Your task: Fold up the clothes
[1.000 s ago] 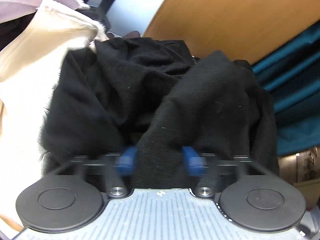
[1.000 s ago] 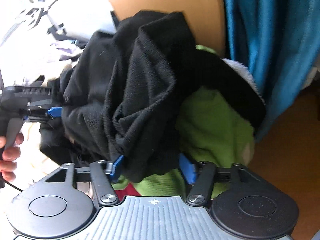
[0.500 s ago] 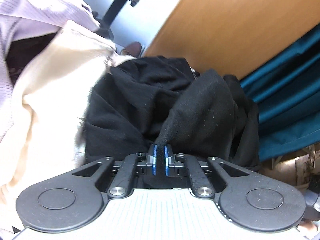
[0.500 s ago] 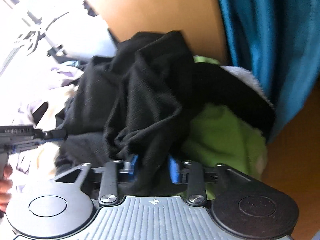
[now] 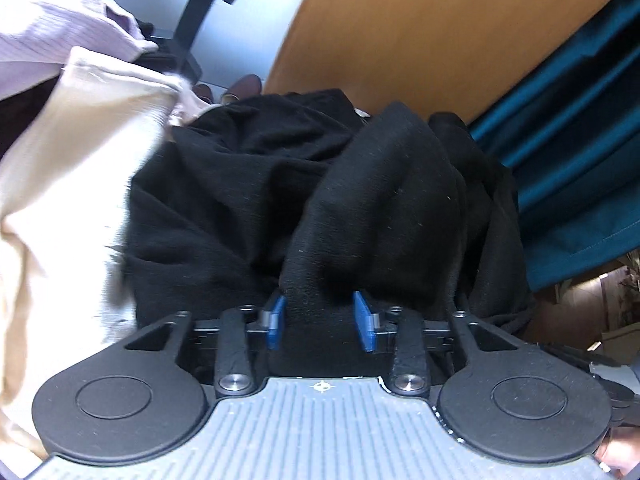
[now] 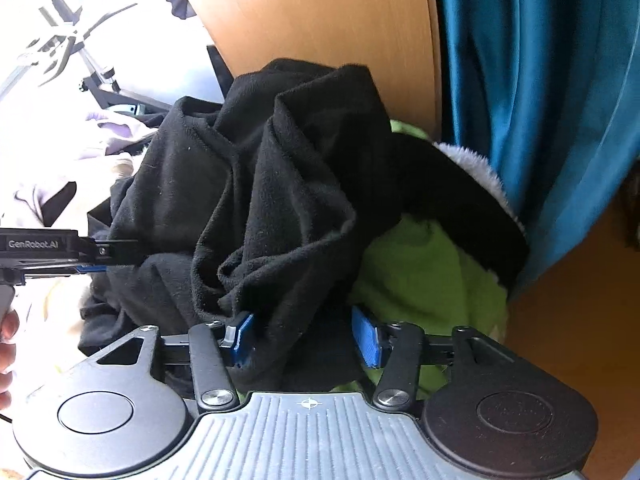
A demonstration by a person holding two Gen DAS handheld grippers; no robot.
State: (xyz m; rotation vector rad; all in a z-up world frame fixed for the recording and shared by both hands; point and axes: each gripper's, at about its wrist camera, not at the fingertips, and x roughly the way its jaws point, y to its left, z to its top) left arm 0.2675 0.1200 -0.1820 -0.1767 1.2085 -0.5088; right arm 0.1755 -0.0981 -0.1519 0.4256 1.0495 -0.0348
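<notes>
Behind everything a wood panel point(image 5: 420, 32) is rising, with a teal curtain point(image 6: 540, 100) hanging to one side and pale clothes point(image 5: 60, 160) heaped on the other. Between them a black garment point(image 5: 280, 184) is lying bunched in a crumpled mound, partly covering a green cloth point(image 6: 424, 276) and touching the pale pile.

Both tools are working at the near edge of that mound. On the left gripper point(image 5: 322, 322), the blue pads point(image 5: 276, 322) are standing apart with a ridge of black fabric filling the gap; they are not pinching it. On the right gripper point(image 6: 306, 338) the jaws are likewise spread, with a hanging fold of the garment draped between them, loose rather than clamped.

Judging from this, the task is at its very start: the garment is not yet spread or folded, and the step in hand is getting a grip on it. Next, each tool would need to close on a single layer of edge, then lift and draw the cloth apart so it can be laid flat.

From the right view, the left tool is reaching in level from the side, a hand point(image 6: 8, 344) gripping its handle.
</notes>
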